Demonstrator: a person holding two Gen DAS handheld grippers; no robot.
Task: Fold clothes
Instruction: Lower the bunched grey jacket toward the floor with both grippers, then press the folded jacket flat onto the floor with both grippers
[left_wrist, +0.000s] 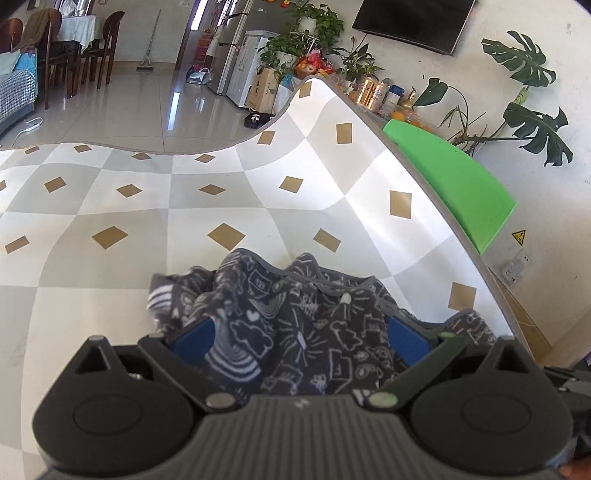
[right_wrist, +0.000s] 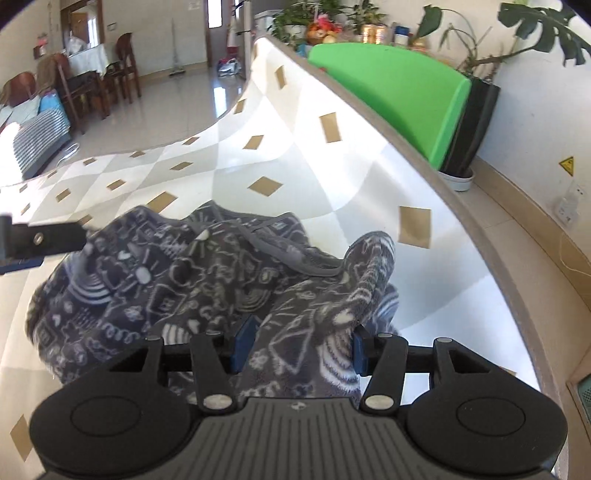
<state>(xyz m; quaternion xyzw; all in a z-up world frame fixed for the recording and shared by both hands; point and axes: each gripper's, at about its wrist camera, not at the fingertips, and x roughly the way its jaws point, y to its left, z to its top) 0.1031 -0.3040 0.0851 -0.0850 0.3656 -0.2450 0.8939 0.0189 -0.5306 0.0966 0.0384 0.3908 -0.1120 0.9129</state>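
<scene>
Lying bunched at lower centre: your dark grey doodle-print fleece garment (right_wrist: 177, 280), unfolded; left gripper (left_wrist: 299, 334) released, right gripper (right_wrist: 295, 343) part-closed around cloth

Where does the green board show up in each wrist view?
Left wrist: the green board lies upper right, just past the far edge of the checkered mat.
Right wrist: the green board is top centre-right, again beyond the mat edge, with a black pot at its right end.
Shared landmark: the big-leaf plant against the wall behind the board.
</scene>
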